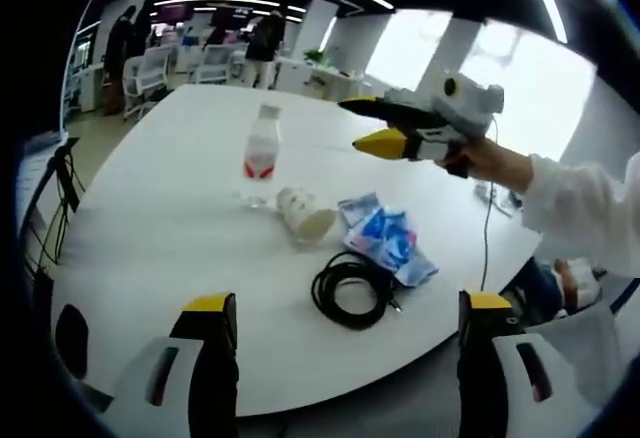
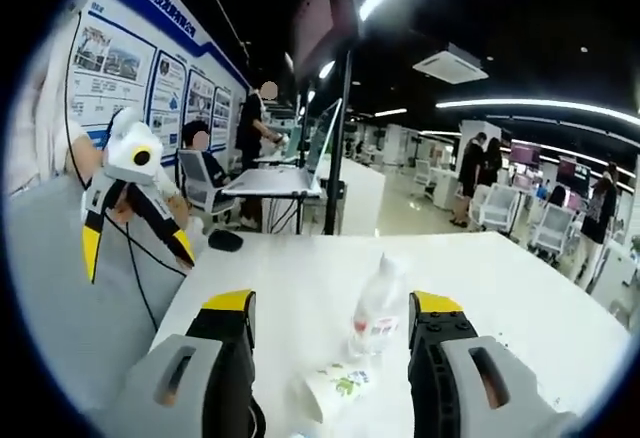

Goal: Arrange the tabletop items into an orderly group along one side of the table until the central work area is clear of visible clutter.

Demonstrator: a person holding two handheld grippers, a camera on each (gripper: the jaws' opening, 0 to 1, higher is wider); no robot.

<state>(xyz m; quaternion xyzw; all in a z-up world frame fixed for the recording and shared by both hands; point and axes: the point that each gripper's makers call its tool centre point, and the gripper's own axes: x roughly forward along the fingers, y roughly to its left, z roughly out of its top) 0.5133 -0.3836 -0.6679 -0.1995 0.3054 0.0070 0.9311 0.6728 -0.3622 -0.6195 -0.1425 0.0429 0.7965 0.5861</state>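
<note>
In the left gripper view, the left tool (image 1: 340, 333) is being held low over the near edge of the white table (image 1: 150, 238), its jaws standing wide apart with nothing between them. Ahead of it, four things are lying clustered near the table's middle: a clear bottle (image 1: 261, 166) with a red label is standing upright at about 11 o'clock from the tool; a paper cup (image 1: 304, 214) is lying on its side just beside the bottle, toward 4 o'clock of it; a blue and white packet (image 1: 387, 241) is resting just past the cup at 3 o'clock; and a coiled black cable (image 1: 353, 288) is lying nearest the tool, touching or almost touching the packet's lower edge. The right tool (image 1: 360, 124) is being held by a hand (image 1: 495, 163) above the table at 1 o'clock, its yellow-tipped jaws parted and empty.

In the right gripper view, the right tool (image 2: 330, 328) is being pointed across the table (image 2: 520, 288), jaws apart; the bottle (image 2: 378, 308) is seen upright between them, farther off and not gripped, and the cup (image 2: 335, 390) is lying on its side at 7 o'clock of the bottle. The left tool (image 2: 135, 248) is being held up at 9 o'clock, off the table's edge, jaws spread. Desks, chairs and standing people are being seen in the background.
</note>
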